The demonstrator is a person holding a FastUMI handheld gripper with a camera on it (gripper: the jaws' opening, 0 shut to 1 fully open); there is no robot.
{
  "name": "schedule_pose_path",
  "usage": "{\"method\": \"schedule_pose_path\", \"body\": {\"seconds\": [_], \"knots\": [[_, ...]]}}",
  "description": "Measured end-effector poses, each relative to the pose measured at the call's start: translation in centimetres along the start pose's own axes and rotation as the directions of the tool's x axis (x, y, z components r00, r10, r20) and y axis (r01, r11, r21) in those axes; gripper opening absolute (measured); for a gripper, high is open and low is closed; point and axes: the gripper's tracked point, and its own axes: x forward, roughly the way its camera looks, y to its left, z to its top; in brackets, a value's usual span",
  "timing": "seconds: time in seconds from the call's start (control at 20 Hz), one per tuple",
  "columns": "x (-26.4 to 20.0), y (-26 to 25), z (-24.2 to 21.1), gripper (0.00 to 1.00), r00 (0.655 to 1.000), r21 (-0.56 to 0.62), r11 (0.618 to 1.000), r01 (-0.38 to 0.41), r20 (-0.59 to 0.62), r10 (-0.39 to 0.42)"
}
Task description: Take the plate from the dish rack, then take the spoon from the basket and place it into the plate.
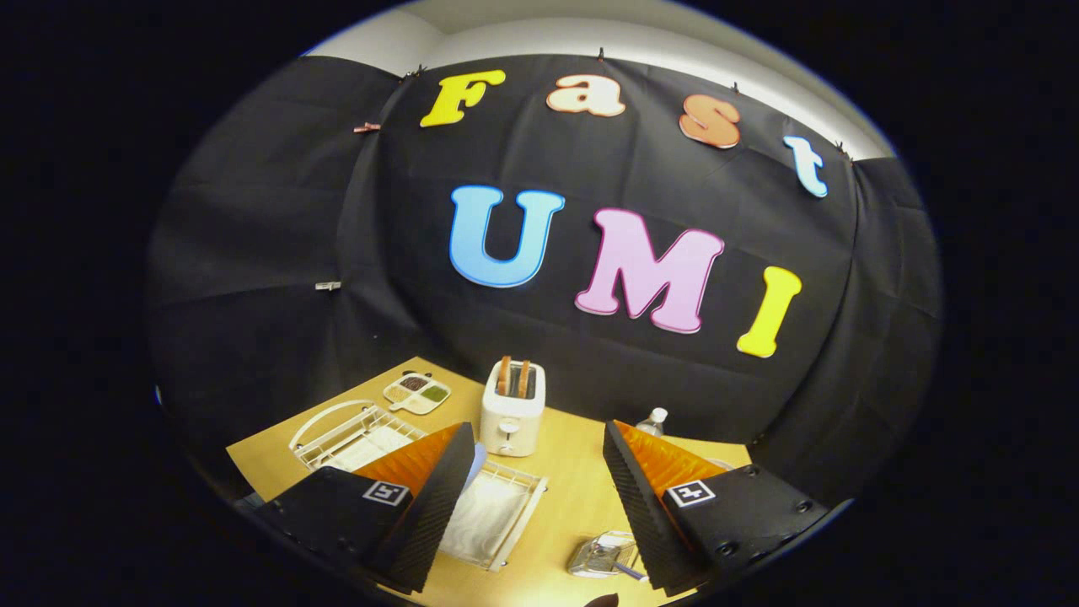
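While the plate (pixel 477 462) is glimpsed as a pale rim in the dish rack (pixel 506 527), behind the left finger, the gripper (pixel 539 506) is held wide apart above the table (pixel 573 497), gripping nothing. A toaster (pixel 512 409) is seen beyond the fingers, a wire basket (pixel 354 434) to its left, and a small metal holder (pixel 603 556) by the right finger.

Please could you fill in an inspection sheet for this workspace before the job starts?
Surface: wooden table, no spills seen.
Job's things: white wire rack just ahead of the left finger, a pale rim, perhaps the plate, at its far end; small metal holder by the right finger, a handle poking out, perhaps the spoon.
Clutter: toaster with two slices; divided dish; second wire rack; bottle.
Grippers: gripper above the table, jaws wide apart, holding nothing.
Cables: nothing seen.
Surroundings: black cloth wall.
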Motion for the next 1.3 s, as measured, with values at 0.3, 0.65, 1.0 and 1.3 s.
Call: {"method": "schedule_pose_path", "body": {"seconds": [0.3, 0.65, 1.0, 1.3], "knots": [[4.8, 5.2, -5.3, 0.87, 0.955, 0.131, 0.991, -0.037, -0.289, 0.074], [10.1, 6.7, -12.7, 0.8, 0.829, 0.177, 0.978, 0.109, -0.559, 0.009], [12.7, 7.1, -18.6, 0.63, 0.697, 0.112, 0.961, 0.252, -0.71, -0.1], [13.3, 8.9, -18.2, 0.32, 0.657, 0.123, 0.95, 0.287, -0.747, -0.102]]}}
